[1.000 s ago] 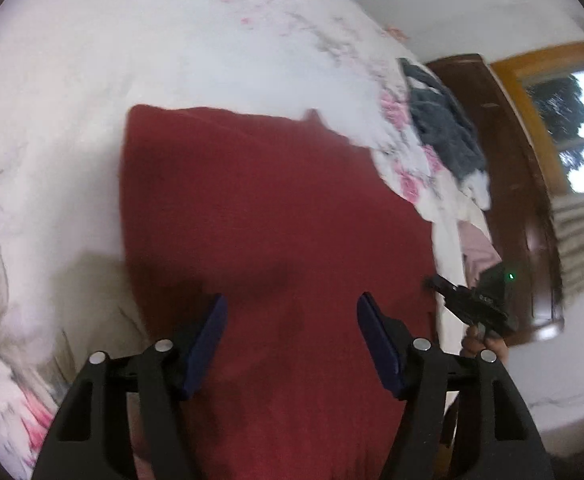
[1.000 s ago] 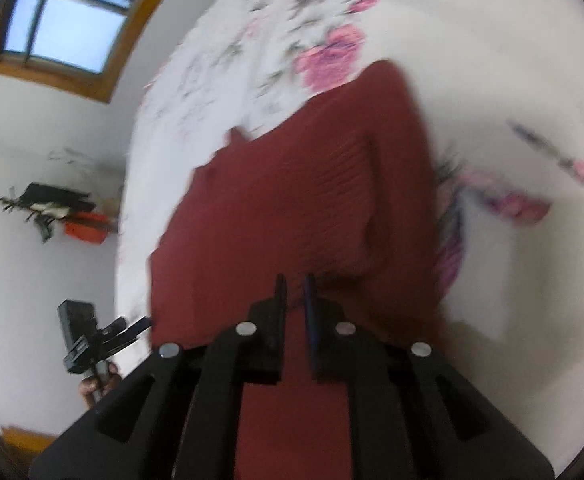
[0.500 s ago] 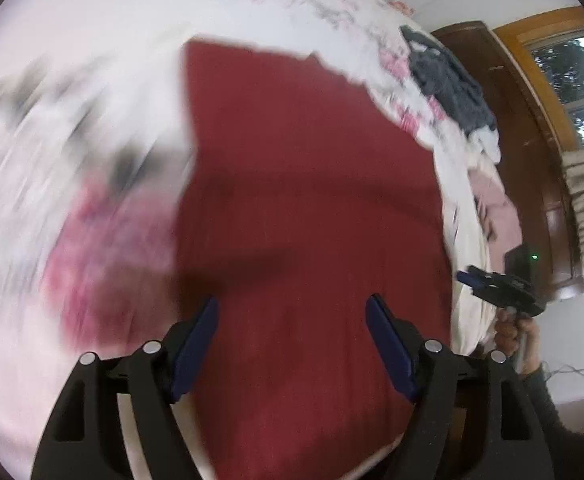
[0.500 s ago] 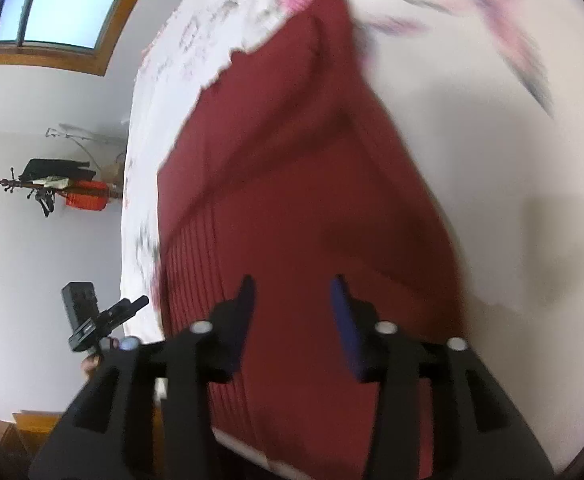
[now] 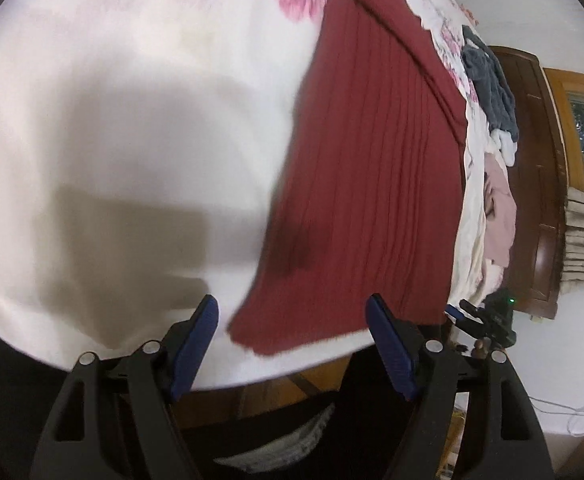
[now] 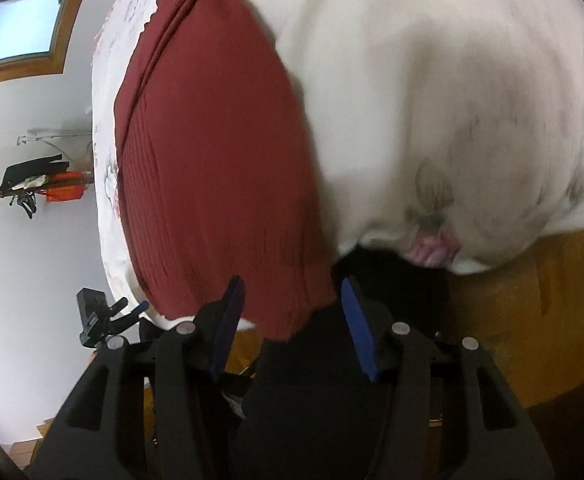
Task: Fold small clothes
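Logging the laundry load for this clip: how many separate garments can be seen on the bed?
3 visible: the red ribbed garment spread near the bed edge, a dark grey garment heaped at the far side, and a pink garment below it. More may hide in that pile.

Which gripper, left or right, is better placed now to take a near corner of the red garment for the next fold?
Probably the left gripper: it is open, and the near corner of the red garment lies between its fingers. The right gripper is also open, but its corner hangs over the bed's edge.
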`<state>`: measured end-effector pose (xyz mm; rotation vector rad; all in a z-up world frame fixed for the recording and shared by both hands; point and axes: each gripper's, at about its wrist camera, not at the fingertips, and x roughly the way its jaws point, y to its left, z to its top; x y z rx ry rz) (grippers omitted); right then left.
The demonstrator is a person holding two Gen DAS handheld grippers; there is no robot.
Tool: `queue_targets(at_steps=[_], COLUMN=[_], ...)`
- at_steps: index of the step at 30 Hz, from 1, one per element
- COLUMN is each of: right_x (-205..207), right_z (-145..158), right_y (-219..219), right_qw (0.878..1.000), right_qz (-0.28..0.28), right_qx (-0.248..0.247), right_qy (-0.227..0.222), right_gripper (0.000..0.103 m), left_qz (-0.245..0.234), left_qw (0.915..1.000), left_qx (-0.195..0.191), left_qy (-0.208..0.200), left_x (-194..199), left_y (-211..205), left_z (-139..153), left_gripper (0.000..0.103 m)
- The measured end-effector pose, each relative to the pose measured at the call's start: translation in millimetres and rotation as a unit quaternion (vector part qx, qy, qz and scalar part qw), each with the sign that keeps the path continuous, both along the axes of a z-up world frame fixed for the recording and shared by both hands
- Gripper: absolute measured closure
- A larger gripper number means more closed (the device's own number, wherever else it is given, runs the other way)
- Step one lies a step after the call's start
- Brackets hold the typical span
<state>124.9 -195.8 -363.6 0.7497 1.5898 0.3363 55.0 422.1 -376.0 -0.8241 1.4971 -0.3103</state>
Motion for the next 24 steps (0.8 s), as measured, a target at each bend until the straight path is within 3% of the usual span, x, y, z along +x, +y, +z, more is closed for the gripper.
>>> queue_targets(at_steps=[8,13,16,19,22,24], right_x=[-7,-3,-2,-3,-2,-2], right_z=[-5,-11,-11,-9,-10,-9], right_y=[11,10,10,16,15,15], right_qw=[1.0,1.0,1.0,1.0,1.0,1.0], right_qz=[0.003,-0.006,-0.009,-0.005,-0.005,0.0], right_qx=[0.0,0.001,0.012,0.01,0.012,0.01], right_qy=[0.001,0.008,0.011,0.009,0.01,0.01], right_gripper=[0.051,0.051,0.051,0.051,0.051,0.052], left_qz=[0.008,0.001,-0.013,-0.03,-0.014,0.001], left_qw=[0.998,0.998,0.9969,0.9976,0.9972,0.9966], left_qx=[-0.043,-0.034,-0.055,-0.039,-0.058,-0.068], left_qy=[0.046,0.053,0.055,0.049,0.045,0.047], left_x=[-8,-3,-1,0,-1,-3], left_y=[-5,-11,-24,-34,-30,-24], left_z=[-29,-36,-38,-37,-40,-44], left_gripper=[0.024,0.023,0.023,0.023,0.025,0.032])
